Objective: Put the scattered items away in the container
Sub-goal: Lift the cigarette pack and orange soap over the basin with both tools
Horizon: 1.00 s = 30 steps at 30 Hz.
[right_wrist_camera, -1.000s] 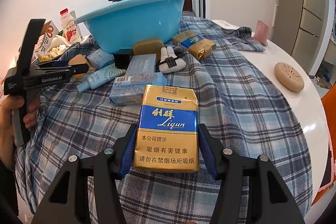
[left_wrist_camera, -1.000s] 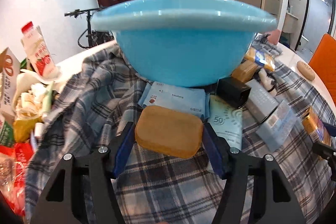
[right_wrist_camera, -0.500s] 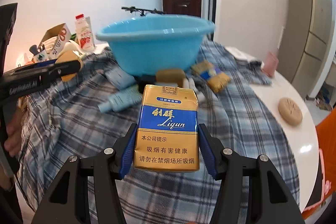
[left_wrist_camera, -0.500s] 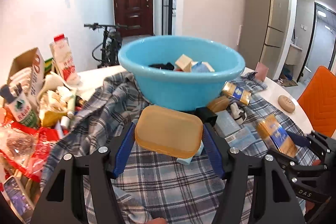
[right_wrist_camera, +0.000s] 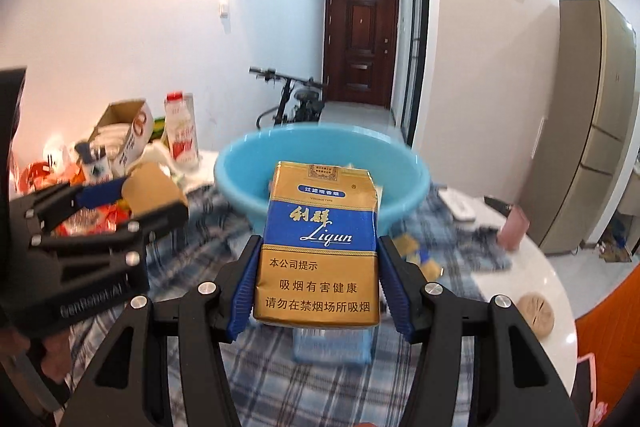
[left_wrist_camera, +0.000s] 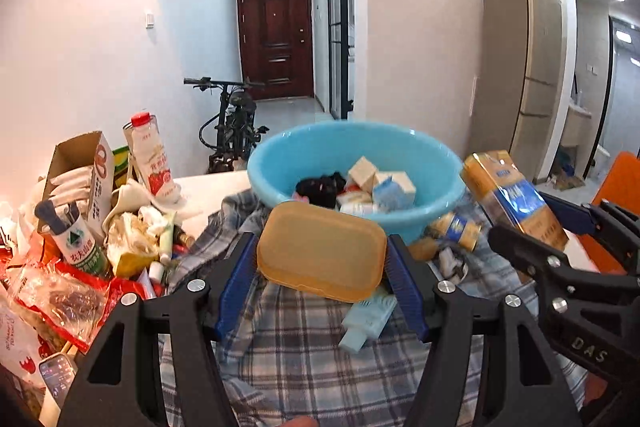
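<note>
My left gripper (left_wrist_camera: pixel 322 259) is shut on a flat tan case (left_wrist_camera: pixel 320 251) and holds it above the plaid cloth, just short of the blue basin (left_wrist_camera: pixel 288 163). The basin holds small boxes (left_wrist_camera: pixel 394 185) and a black item (left_wrist_camera: pixel 320 187). My right gripper (right_wrist_camera: pixel 318 263) is shut on a gold and blue cigarette pack (right_wrist_camera: pixel 320 239), raised in front of the basin (right_wrist_camera: pixel 240 171). The right gripper and its pack show in the left wrist view (left_wrist_camera: pixel 516 199), and the left gripper with the case shows in the right wrist view (right_wrist_camera: pixel 148 193).
A plaid cloth (left_wrist_camera: pixel 304 347) covers the table. A light blue tube (left_wrist_camera: pixel 368 319) and a gold pack (left_wrist_camera: pixel 456 231) lie on it. A milk carton (left_wrist_camera: pixel 150 159), a cardboard box (left_wrist_camera: pixel 80 167) and snack bags (left_wrist_camera: pixel 52 299) crowd the left. A round tan disc (right_wrist_camera: pixel 534 311) lies right.
Both grippers have risen from the cloth with their items and moved up toward the basin's rim. The basin's inside has come into view.
</note>
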### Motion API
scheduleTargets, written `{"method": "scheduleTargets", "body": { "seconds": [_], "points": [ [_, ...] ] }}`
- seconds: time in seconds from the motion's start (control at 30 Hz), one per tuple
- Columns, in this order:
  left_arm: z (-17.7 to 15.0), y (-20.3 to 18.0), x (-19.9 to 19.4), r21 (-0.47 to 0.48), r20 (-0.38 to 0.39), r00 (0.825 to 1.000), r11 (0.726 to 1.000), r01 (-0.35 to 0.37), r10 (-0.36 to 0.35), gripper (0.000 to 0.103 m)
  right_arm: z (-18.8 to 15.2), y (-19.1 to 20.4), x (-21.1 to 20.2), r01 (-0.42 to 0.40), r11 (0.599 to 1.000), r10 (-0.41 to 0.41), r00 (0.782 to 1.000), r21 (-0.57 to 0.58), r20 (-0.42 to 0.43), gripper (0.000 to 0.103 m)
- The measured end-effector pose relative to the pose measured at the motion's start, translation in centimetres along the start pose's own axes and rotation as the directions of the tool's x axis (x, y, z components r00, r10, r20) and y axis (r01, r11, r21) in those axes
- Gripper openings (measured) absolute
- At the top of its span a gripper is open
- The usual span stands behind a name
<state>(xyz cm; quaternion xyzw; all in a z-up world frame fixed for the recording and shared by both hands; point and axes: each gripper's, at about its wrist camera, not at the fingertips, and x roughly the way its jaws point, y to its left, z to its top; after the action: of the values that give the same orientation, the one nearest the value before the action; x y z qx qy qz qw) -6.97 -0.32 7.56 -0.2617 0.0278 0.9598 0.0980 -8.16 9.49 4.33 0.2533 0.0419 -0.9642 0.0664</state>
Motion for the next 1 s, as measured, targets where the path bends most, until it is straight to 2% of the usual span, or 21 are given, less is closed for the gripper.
{"method": "scheduleTargets", "body": {
  "seconds": [0.23, 0.33, 0.6, 1.0],
  "points": [
    [3.6, -0.2, 0.0, -0.004, 0.059, 0.996, 0.998, -0.064, 0.064, 0.063, 4.5, -0.2, 1.1, -0.008, 1.0, 0.008, 0.999, -0.002, 0.04, 0.058],
    [4.9, 0.2, 0.8, -0.018, 0.058, 0.995, 0.997, -0.076, 0.077, 0.063, 5.9, -0.2, 1.5, -0.003, 1.0, 0.003, 0.999, -0.003, 0.052, 0.058],
    [6.9, 1.2, 2.8, -0.035, 0.058, 0.994, 0.995, -0.095, 0.097, 0.063, 7.9, 0.0, 2.5, 0.01, 1.0, -0.009, 0.997, -0.02, 0.072, 0.058],
    [8.9, 3.1, 6.8, -0.073, 0.041, 0.992, 0.991, -0.113, 0.116, 0.063, 10.5, 0.1, 8.8, 0.014, 1.0, -0.014, 1.0, -0.027, 0.022, 0.058]
  ]
}}
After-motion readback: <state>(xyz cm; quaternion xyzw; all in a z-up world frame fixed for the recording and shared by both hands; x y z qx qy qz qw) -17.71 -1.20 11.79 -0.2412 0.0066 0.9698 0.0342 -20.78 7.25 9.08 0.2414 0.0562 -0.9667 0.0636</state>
